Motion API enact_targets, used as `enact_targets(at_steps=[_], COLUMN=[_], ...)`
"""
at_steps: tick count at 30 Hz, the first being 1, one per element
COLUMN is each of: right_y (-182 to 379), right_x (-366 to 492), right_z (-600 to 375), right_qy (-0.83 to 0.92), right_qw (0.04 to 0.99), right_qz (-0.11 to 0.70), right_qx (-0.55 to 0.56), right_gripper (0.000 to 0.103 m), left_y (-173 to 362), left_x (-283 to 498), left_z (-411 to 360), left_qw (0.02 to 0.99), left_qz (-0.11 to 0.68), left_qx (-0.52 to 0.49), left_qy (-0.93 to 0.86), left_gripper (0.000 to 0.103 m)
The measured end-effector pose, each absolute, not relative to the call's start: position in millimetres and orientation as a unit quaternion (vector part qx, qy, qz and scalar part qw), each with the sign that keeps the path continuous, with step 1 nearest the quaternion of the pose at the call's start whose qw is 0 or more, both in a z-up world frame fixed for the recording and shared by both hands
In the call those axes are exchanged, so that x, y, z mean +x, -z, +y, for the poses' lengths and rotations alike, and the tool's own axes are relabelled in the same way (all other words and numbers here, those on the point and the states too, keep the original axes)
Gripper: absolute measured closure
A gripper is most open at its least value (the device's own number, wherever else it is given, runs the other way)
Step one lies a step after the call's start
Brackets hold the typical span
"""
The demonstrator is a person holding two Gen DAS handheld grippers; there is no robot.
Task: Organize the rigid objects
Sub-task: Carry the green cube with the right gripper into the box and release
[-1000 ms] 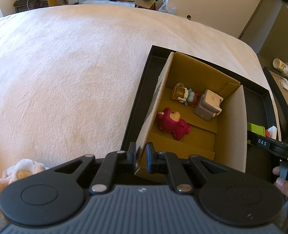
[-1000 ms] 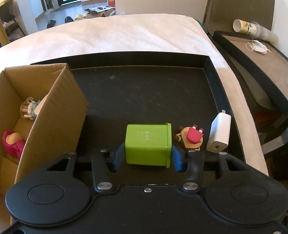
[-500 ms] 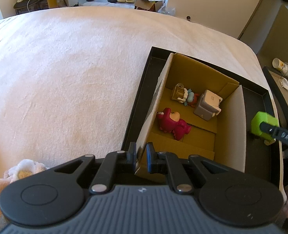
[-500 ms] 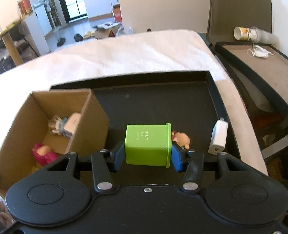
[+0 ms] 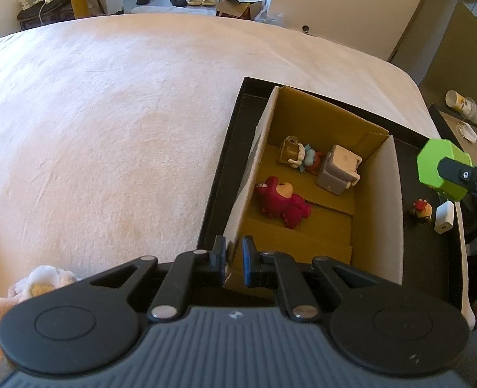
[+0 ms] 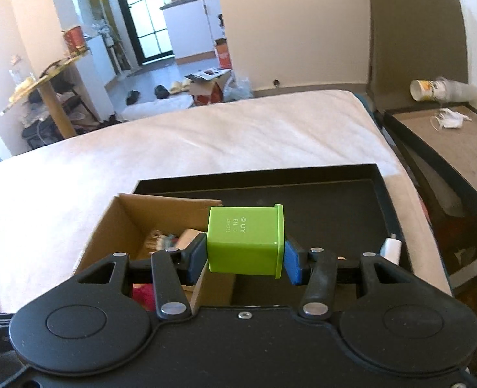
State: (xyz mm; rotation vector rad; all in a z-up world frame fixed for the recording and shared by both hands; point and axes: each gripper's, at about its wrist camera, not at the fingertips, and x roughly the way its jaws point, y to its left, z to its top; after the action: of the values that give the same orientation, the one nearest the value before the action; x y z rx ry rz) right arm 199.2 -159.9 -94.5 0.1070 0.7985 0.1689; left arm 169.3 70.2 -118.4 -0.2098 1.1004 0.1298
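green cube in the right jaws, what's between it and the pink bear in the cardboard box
In the left wrist view, the white right wall of the brown cardboard box stands between the raised green plastic cube and the pink bear figurine, plus bare box floor.

Left gripper pinches the cardboard box wall — seemingly tight.

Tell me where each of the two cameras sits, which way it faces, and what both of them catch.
Left wrist: on the left gripper, angled down into the cardboard box; its jaws pinch the box's near wall.
Right wrist: on the right gripper, looking across the black tray at the bed; its jaws clamp the green cube.
Shared: box, tray, green cube, white charger.
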Motion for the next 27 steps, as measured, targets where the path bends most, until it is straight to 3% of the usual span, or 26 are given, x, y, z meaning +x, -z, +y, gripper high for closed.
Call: enact_targets(at_steps=[27], right_y=[106.0], right_x=[187.2], right_z=[-99.7], right_qy=[-0.165], right_qw=[0.895], right_qz=[0.413], right_qx=[0.018], right_gripper=[0.055], left_y=[120.3], left_x=[170.4], left_z=[75.2], left_qw=[0.844], left_qz=[0.520], left_qx=[-0.115], left_qy=[-0.059], left_gripper=[0.094])
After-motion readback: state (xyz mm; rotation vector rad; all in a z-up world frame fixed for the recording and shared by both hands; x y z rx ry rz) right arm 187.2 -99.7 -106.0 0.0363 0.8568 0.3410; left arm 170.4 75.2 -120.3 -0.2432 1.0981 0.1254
